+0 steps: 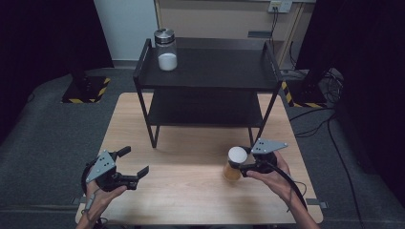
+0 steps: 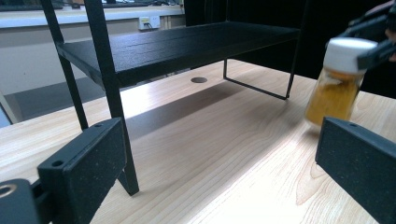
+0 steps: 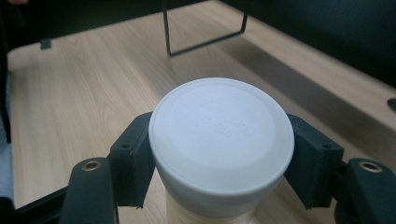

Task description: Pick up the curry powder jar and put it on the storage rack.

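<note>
Jar: amber jar (image 1: 233, 166) with white lid (image 3: 220, 129) stands on the bench (image 1: 191, 186), in front of the rack (image 1: 205, 71).
Right gripper (image 1: 249, 164): jaws pinch the lid's sides.
Left gripper (image 1: 129, 164): jaws spread, empty.
Done: grasp made.
Left: lift and, likely, shelve beside the white-powder jar (image 1: 166, 49).
</note>
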`<state>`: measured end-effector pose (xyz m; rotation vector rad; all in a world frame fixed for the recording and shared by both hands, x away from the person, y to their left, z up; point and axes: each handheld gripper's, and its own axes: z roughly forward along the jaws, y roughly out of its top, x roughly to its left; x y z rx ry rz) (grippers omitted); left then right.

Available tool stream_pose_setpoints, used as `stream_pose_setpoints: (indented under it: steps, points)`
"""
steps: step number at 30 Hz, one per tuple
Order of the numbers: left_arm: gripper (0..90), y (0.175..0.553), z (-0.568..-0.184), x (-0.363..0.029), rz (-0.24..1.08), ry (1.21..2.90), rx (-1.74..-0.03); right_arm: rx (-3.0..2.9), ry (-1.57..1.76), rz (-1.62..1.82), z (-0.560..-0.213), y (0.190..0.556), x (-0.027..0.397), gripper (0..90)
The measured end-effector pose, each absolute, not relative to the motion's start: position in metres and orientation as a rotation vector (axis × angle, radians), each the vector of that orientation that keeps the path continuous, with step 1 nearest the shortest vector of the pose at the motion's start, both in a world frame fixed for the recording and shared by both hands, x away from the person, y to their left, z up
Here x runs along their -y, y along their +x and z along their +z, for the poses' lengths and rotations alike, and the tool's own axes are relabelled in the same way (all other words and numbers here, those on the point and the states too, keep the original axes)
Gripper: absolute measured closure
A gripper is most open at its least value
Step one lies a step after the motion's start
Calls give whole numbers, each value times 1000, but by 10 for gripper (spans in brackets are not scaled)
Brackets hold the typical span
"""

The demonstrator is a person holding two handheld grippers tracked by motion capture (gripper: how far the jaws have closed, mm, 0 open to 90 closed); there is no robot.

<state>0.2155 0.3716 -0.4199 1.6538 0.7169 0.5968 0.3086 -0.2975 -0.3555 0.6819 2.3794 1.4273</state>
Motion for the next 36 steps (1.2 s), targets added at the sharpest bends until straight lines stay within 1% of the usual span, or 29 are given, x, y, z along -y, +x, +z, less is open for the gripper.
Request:
stream_pose_setpoints:
  steps: [12,20,26,36]
  points:
    - [9,216,-420,-372,596,1652,-716,-2376,568,1471,-281,317,302,340]
    - [11,216,-420,-372,592,1650,-718,-2407,483,1518,-224,324,307,340]
    - [9,216,-420,-372,592,1649,-718,-2424,452,1544,-192,330,306,340]
    - [9,216,-421,-372,589,1651,-720,-2449,430,1551,-159,340,302,340]
